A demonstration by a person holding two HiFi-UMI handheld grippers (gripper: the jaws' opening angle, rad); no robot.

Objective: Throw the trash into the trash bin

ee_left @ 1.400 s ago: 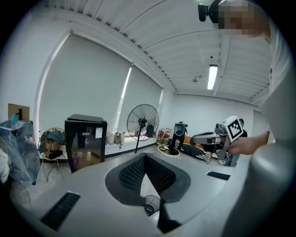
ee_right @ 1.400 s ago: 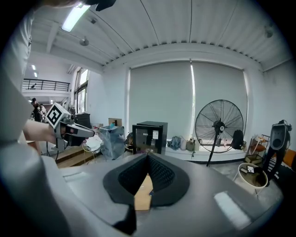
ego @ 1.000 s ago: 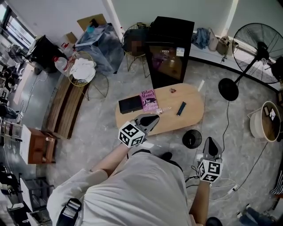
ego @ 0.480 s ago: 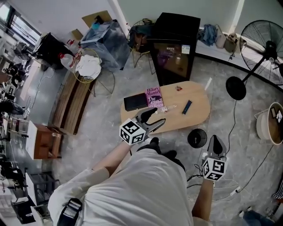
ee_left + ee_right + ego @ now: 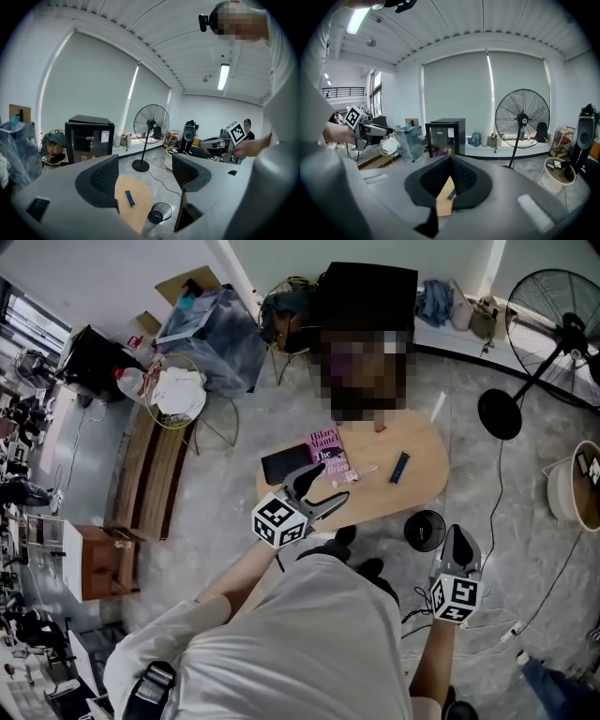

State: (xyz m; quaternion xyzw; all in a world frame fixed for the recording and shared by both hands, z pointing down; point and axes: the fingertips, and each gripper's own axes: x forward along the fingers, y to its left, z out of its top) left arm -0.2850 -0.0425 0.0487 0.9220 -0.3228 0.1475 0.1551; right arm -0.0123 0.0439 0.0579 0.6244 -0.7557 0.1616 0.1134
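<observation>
The left gripper (image 5: 334, 483) hangs over the near edge of the oval table (image 5: 422, 491). Its jaws are spread wide, having just opened, and nothing is between them. On the table lie a black case (image 5: 284, 463), a pink book (image 5: 325, 448), a small pale wrapper (image 5: 352, 474) just beside the book, and a dark blue bar (image 5: 400, 467). The black mesh trash bin (image 5: 425, 531) stands on the floor by the table's near right end. Near it, the right gripper (image 5: 457, 538) is clenched and empty.

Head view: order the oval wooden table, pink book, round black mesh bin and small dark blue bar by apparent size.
1. Oval wooden table
2. Pink book and round black mesh bin: look alike
3. Small dark blue bar
</observation>
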